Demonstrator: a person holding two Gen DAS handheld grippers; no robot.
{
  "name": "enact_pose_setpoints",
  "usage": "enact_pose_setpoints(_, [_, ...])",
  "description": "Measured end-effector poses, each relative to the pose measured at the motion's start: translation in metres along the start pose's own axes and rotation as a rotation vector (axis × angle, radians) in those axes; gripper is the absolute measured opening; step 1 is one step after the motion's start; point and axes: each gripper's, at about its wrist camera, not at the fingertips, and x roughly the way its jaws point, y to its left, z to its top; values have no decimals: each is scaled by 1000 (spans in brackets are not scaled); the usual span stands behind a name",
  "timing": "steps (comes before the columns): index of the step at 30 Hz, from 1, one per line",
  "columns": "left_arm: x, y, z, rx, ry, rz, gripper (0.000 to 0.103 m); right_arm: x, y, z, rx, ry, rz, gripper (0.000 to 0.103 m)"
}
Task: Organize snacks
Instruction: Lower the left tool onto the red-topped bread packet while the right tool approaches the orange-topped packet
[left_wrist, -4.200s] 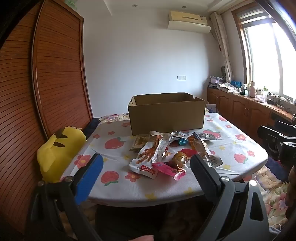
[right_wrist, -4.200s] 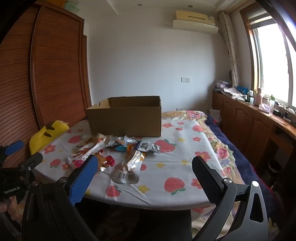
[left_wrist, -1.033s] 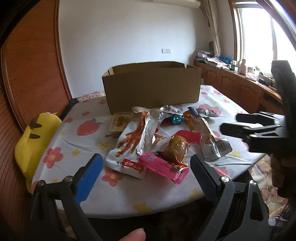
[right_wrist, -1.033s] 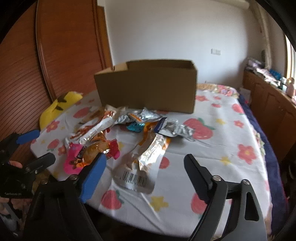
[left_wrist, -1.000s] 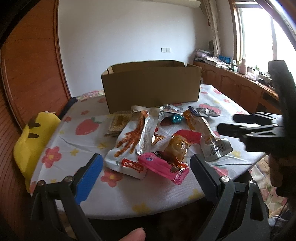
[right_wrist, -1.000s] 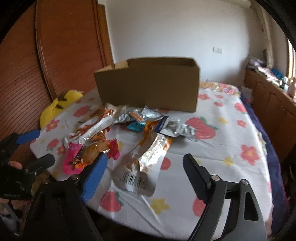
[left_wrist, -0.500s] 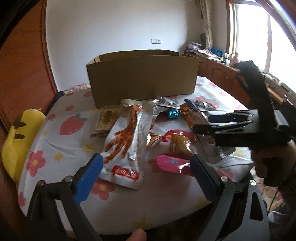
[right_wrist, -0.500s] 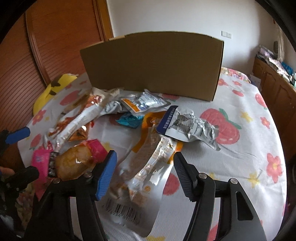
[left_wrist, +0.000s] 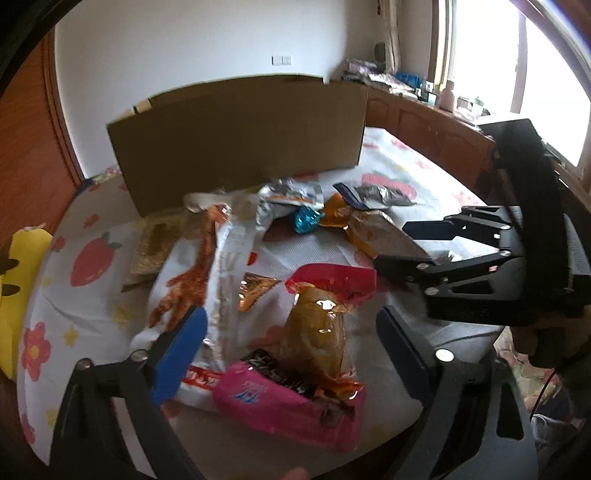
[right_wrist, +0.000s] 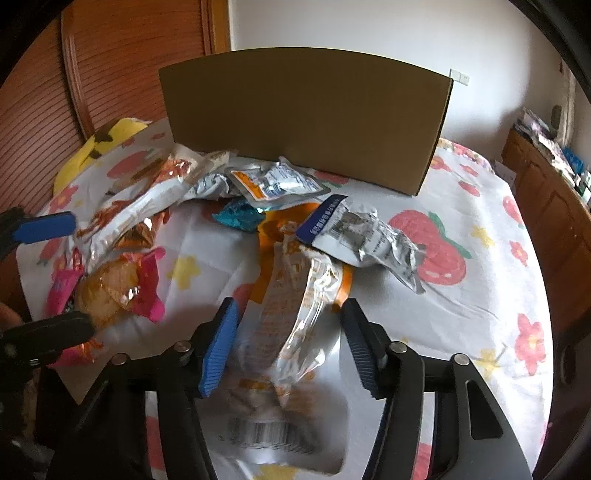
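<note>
Your right gripper (right_wrist: 286, 341) points down over the long silver-and-orange foil snack packet (right_wrist: 291, 314), which lies between its blue-padded finger and its black one; the jaws have just been closing and stand at about half width, with the packet's crinkled edges close to both pads, though you cannot tell whether they press on it yet. Your left gripper (left_wrist: 288, 343) hangs over the pink-wrapped snack with the clear golden window (left_wrist: 317, 332); its jaws have just eased in slightly but stand wide, and the packet sits between them without touching either pad. The remaining snacks lie heaped on the strawberry-and-flower printed tablecloth (right_wrist: 480, 295): a long white pouch printed with chicken feet (left_wrist: 195, 273), a small teal foil sweet (right_wrist: 236, 214), and a crumpled silver bag with a dark blue top (right_wrist: 354, 236). Just behind the pile stands the open brown cardboard box (right_wrist: 306, 110), and a yellow plush toy (left_wrist: 18, 258) sits at the table's left edge.
</note>
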Motion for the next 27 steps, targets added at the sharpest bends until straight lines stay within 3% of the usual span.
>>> enact_pose_setpoints(7, [10,-3,8,15,55,-42,84,-9,-7,-9,-17,9,17,54])
enact_pose_setpoints(14, [19,-7,9,44,90,-39,64,-15,-10,-15,-38,17,39,54])
enact_pose_setpoints(27, [31,-10,8,53,139,-50,66,-3,-5,-1,-85,35,64,63])
